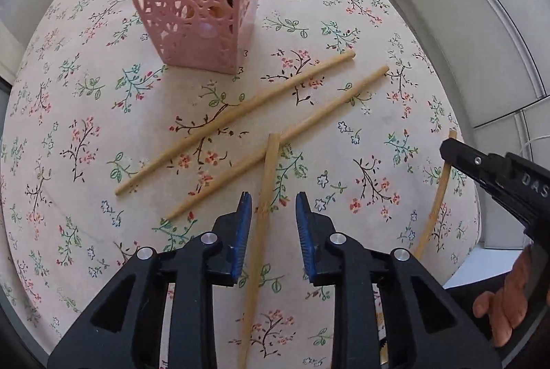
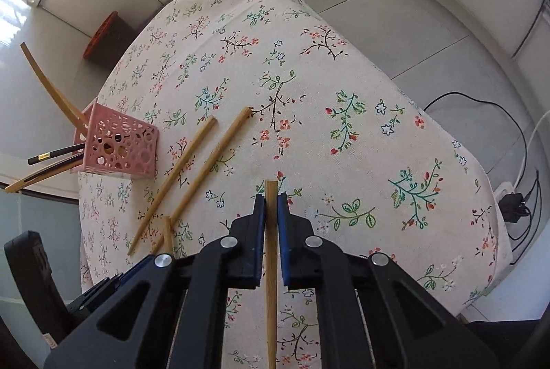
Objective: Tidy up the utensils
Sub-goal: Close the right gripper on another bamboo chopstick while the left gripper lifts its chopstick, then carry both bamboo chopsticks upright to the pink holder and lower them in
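Note:
A pink perforated basket [image 1: 202, 8] stands on the floral tablecloth and holds several wooden and black chopsticks; it also shows at the left of the right wrist view [image 2: 120, 145]. Two wooden chopsticks [image 1: 237, 118] [image 1: 285, 138] lie loose beside it. My left gripper [image 1: 273, 207] is open, its jaws on either side of a third wooden chopstick [image 1: 264, 197] lying on the cloth. My right gripper [image 2: 271, 202] is shut on another wooden chopstick [image 2: 271, 266], held above the table; it shows at the right of the left wrist view [image 1: 457, 149].
The round table [image 2: 309, 77] has its edge close on all sides. Black cables and a power adapter [image 2: 514, 200] lie on the floor to the right. A dark stool with an orange rim [image 2: 106, 39] stands beyond the table.

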Tool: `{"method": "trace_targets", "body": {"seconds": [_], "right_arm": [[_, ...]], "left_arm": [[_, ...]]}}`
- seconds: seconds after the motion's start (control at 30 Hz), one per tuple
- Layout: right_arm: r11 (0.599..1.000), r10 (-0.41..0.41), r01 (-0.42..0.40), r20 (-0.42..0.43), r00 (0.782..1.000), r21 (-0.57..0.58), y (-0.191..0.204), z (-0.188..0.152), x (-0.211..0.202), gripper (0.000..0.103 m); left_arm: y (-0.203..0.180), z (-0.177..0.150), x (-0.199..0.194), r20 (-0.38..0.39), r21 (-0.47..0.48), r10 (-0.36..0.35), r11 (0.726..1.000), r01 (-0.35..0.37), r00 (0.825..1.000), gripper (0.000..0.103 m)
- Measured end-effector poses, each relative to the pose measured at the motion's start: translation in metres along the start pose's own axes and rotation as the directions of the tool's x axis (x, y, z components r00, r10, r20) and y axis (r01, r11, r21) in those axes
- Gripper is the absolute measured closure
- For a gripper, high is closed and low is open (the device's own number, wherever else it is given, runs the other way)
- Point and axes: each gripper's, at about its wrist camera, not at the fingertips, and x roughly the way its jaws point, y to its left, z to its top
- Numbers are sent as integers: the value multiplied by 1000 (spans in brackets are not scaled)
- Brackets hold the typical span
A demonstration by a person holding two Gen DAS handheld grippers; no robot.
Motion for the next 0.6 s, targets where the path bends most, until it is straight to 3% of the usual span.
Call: {"method": "trace_targets", "body": {"seconds": [0.13, 0.17, 0.23, 0.27, 0.43, 0.6], "right_arm": [[999, 32, -31, 12, 999, -28, 0, 0, -7, 95], [999, 42, -41, 14, 999, -35, 1, 0, -10, 95], [997, 62, -61, 20, 998, -49, 4, -2, -16, 95], [996, 74, -72, 24, 997, -54, 5, -2, -20, 95], [987, 131, -124, 69, 989, -104, 15, -9, -51, 95], [973, 157, -127, 153, 976, -194, 30, -22, -93, 95]], "left_arm": [[-2, 3, 21, -13, -21, 78, 997, -78, 997, 77], [-4, 2, 20, 14, -5, 93, 996, -93, 996, 77], [-6, -1, 20, 34, 14, 108, 994, -109, 994, 90], [-5, -3, 19, 42, 13, 97, 995, -98, 994, 96], [8, -23, -32, 162, 4, 17, 1000, -18, 987, 97], [4, -49, -113, 343, 50, -68, 997, 54, 937, 97]]}}
